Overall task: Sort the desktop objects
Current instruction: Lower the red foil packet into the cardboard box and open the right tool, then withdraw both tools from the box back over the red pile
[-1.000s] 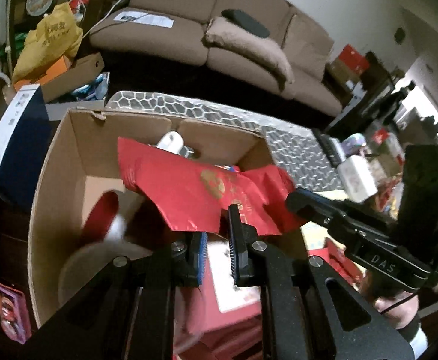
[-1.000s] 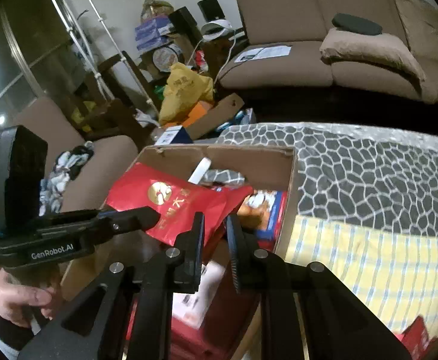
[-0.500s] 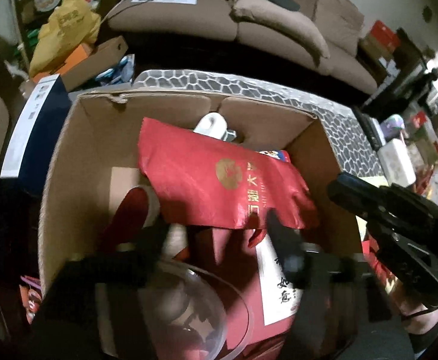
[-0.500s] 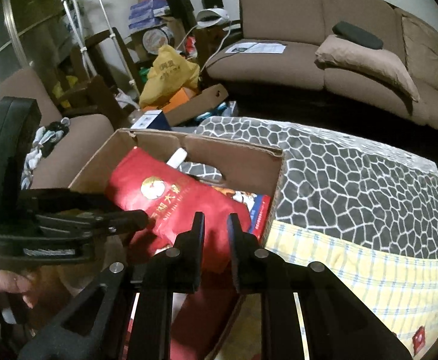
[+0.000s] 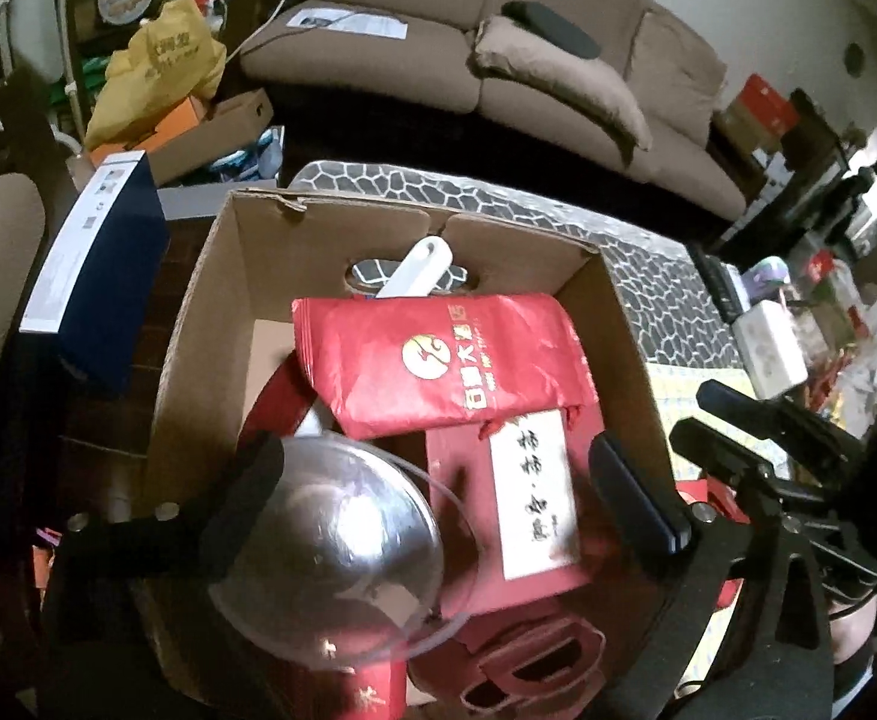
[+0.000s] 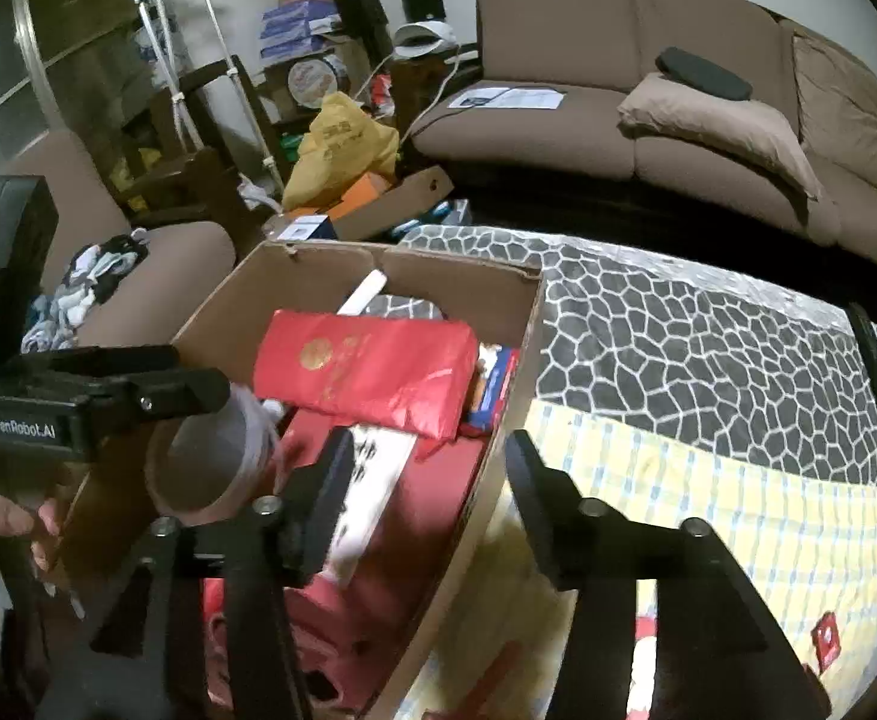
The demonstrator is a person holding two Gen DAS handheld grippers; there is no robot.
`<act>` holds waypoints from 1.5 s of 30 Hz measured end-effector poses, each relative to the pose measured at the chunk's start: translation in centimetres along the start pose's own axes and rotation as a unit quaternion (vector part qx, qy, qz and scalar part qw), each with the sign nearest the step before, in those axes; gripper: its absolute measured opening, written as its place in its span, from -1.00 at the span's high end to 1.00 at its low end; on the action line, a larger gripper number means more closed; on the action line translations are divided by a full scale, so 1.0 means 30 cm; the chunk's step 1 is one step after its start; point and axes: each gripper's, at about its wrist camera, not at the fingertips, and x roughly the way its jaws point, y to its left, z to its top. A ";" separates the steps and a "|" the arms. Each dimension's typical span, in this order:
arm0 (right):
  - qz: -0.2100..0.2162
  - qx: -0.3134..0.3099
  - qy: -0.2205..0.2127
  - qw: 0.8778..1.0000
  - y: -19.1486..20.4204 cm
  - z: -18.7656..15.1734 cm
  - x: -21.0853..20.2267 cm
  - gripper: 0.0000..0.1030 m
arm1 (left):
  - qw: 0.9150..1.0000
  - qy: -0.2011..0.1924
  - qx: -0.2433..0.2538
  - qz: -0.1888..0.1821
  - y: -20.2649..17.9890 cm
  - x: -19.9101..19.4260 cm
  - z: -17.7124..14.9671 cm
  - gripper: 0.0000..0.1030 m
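An open cardboard box (image 5: 414,216) holds a red foil bag (image 5: 438,360) with a gold emblem, lying flat on top of the other contents. Below it sit a clear dome-shaped bowl (image 5: 330,552), a red card with a white label (image 5: 534,498) and a white scoop handle (image 5: 420,267). My left gripper (image 5: 447,480) hovers over the box with its jaws opening wide and nothing pressed between its pads. In the right wrist view my right gripper (image 6: 432,474) hangs at the box's near right wall (image 6: 498,438), jaws opening, apart from the red bag (image 6: 372,366).
The box stands at the left end of a table with a grey stone-pattern cover (image 6: 678,324) and a yellow checked cloth (image 6: 708,516). A navy carton (image 5: 102,264) stands left of the box. Behind are a brown sofa (image 5: 438,42), a yellow bag (image 5: 162,60) and remotes (image 6: 876,354).
Both grippers held the red bag above the box; both have let go and opened, and the bag now lies flat in the box.
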 end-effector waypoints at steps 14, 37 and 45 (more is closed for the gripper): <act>-0.028 0.025 0.019 0.999 -0.045 -0.157 -0.172 -0.56 | 1.000 -0.005 0.022 0.014 -0.115 -0.117 -0.167 -1.00; -0.091 0.149 0.007 0.985 -0.444 -0.542 -0.553 -0.69 | 0.992 0.002 0.117 -0.054 -0.618 -0.100 -0.463 -1.00; -0.104 0.194 0.004 0.976 -0.585 -0.666 -0.616 -0.69 | 0.987 0.025 0.147 -0.060 -0.742 -0.013 -0.568 -1.00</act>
